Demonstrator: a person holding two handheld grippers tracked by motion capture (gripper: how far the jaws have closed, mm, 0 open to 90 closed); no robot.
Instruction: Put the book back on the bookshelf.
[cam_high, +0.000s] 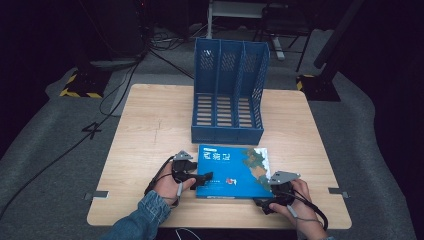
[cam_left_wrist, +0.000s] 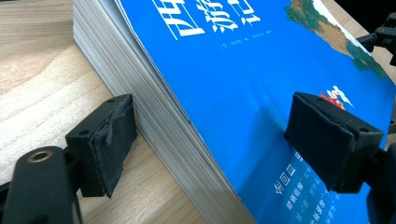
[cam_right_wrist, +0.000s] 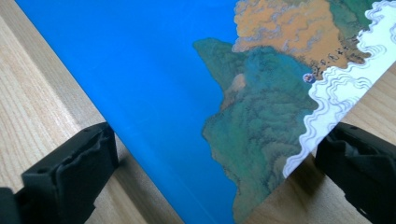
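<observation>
1. My left gripper (cam_high: 204, 178) pinches the thick blue book (cam_high: 232, 171) at its left edge, top and bottom.
2. The book lies flat just before the blue file rack (cam_high: 229, 92); probably heavy, glossy, slippery.
3. My right gripper (cam_high: 264, 202) is spread around the book's near right corner; I'd grip its edge there.

The left hand (cam_high: 167, 186) came in from the bottom edge in a denim sleeve (cam_high: 145, 212), palm wrapped around the left gripper (cam_high: 201, 179), whose jaws pointed toward the right gripper and stood parted, one pad low, the other raised. The right hand (cam_high: 295, 202), bare at the wrist, held the right gripper (cam_high: 264, 201) with its grey plate (cam_high: 284, 177) on top. Its jaws stood spread wide, pads pressing on nothing.
</observation>
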